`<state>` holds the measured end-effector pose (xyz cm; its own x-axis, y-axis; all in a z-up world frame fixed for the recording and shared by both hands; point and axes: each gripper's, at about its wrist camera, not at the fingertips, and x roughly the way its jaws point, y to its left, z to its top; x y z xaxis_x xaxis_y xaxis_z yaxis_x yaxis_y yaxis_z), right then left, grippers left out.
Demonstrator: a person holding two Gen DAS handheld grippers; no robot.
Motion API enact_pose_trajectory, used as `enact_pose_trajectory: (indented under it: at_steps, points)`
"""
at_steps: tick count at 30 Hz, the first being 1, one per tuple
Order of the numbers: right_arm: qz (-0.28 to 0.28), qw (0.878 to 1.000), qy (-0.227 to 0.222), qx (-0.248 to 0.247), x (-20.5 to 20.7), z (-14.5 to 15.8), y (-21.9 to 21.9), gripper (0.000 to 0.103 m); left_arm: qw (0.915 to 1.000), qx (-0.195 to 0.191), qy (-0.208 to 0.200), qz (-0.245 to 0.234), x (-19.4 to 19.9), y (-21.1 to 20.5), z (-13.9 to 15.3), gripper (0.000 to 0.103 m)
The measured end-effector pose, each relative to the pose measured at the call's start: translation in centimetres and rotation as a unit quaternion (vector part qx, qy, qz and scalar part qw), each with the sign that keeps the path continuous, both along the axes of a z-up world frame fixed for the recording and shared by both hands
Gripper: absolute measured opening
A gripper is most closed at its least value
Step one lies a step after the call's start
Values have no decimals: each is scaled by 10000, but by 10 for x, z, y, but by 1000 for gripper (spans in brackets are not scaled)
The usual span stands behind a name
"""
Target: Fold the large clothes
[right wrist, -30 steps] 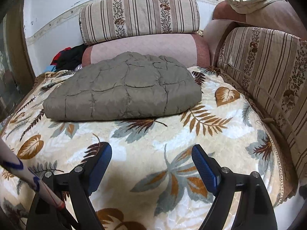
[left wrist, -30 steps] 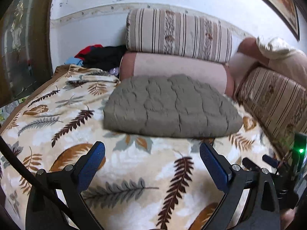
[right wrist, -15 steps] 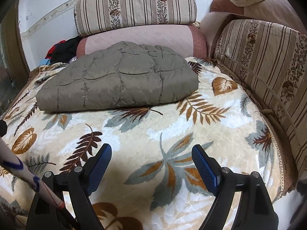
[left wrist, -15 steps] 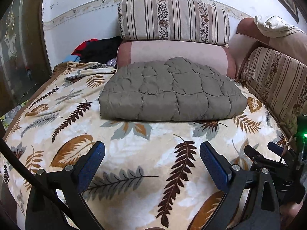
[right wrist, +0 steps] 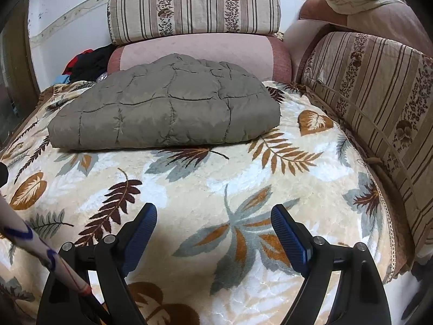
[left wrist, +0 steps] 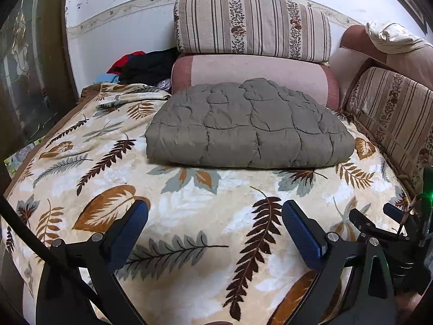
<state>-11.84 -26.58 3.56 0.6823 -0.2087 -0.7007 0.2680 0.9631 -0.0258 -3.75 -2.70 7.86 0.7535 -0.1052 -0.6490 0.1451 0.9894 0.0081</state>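
Note:
A grey-brown quilted jacket [left wrist: 249, 127] lies folded into a thick flat bundle at the far side of a leaf-patterned blanket [left wrist: 189, 211]; it also shows in the right wrist view [right wrist: 167, 113]. My left gripper [left wrist: 215, 214] is open and empty, well short of the jacket, above the blanket. My right gripper [right wrist: 213, 216] is open and empty too, above the blanket [right wrist: 205, 189] near its front. The right gripper's body [left wrist: 392, 233] shows at the lower right of the left wrist view.
A pink bolster [left wrist: 254, 70] and a striped cushion [left wrist: 251, 24] stand behind the jacket. A striped backrest [right wrist: 373, 94] runs along the right side. Dark and red clothes [left wrist: 146, 65] are piled at the back left. A door frame [left wrist: 40, 62] stands left.
Both grippers have drawn back from the jacket and risen a little; the jacket looks smaller and farther. The jacket has not moved. Both stay open.

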Motion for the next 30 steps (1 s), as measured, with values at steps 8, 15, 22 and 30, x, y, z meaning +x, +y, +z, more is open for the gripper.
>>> enact_pose_trajectory:
  at_steps: [8,15,22,30]
  points:
    - [-43,10000,58,-58,-2,-3,0,90,9999,-14,97,78,1,1,-3,99]
    - [-109,9999,98,-74,-6,-5,-2,90,9997,1,152,178,2,3,-6,99]
    - [-23,9997,130,-214,-8,-7,7,90,9996,1,169,231,0,5,-7,99]
    - [-13,9994,158,-307,-11,-7,11,92,9989,232,38,405,-6,5,-4,99]
